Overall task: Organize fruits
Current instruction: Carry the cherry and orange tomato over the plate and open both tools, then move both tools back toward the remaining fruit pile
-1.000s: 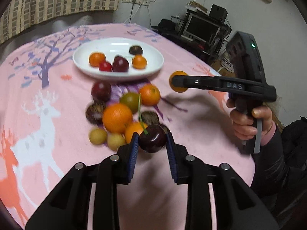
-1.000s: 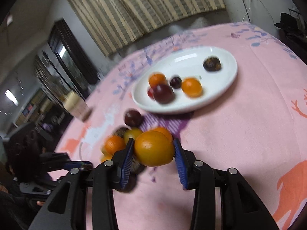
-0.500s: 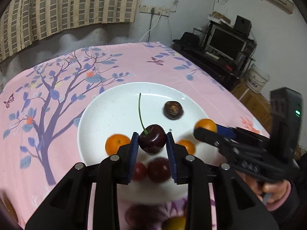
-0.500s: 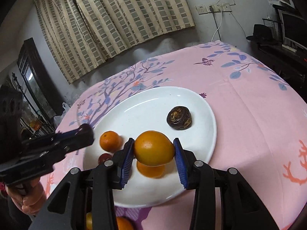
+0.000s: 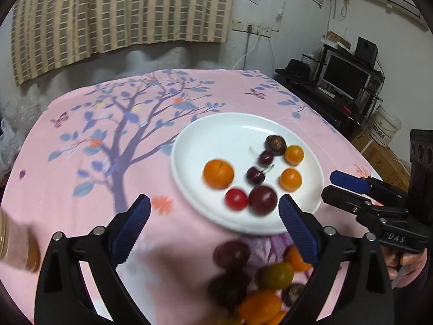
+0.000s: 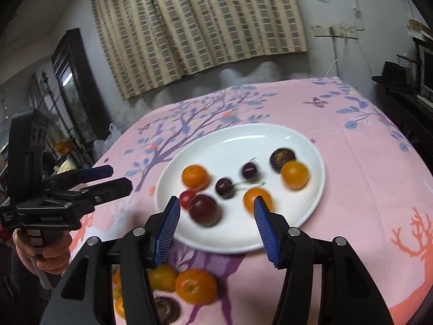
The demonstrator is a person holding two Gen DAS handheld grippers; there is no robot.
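A white plate (image 5: pixel 238 127) (image 6: pixel 270 138) on the pink tablecloth holds several fruits: oranges (image 5: pixel 218 173) (image 6: pixel 294 175), two cherries (image 5: pixel 255 175) (image 6: pixel 224 188), a dark plum (image 5: pixel 262 199) (image 6: pixel 203 210), a small red fruit (image 5: pixel 236 198) and a dark wrinkled fruit (image 5: pixel 275 144) (image 6: pixel 282 158). My left gripper (image 5: pixel 212 227) is open and empty above the plate's near edge. My right gripper (image 6: pixel 216 230) is open and empty above the plate's near edge; it also shows in the left wrist view (image 5: pixel 343 187). Loose fruits (image 5: pixel 259 279) (image 6: pixel 186 284) lie on the cloth just below the plate.
The pink tablecloth (image 5: pixel 108 146) with a tree print covers a round table. A glass jar (image 5: pixel 16 246) stands at the left edge. A computer desk (image 5: pixel 346 81) and a white bucket (image 5: pixel 385 127) stand beyond the table's right side.
Both grippers have opened. The cherry from my left gripper and the orange from my right gripper now lie on the plate. Both grippers have drawn back toward the near edge.
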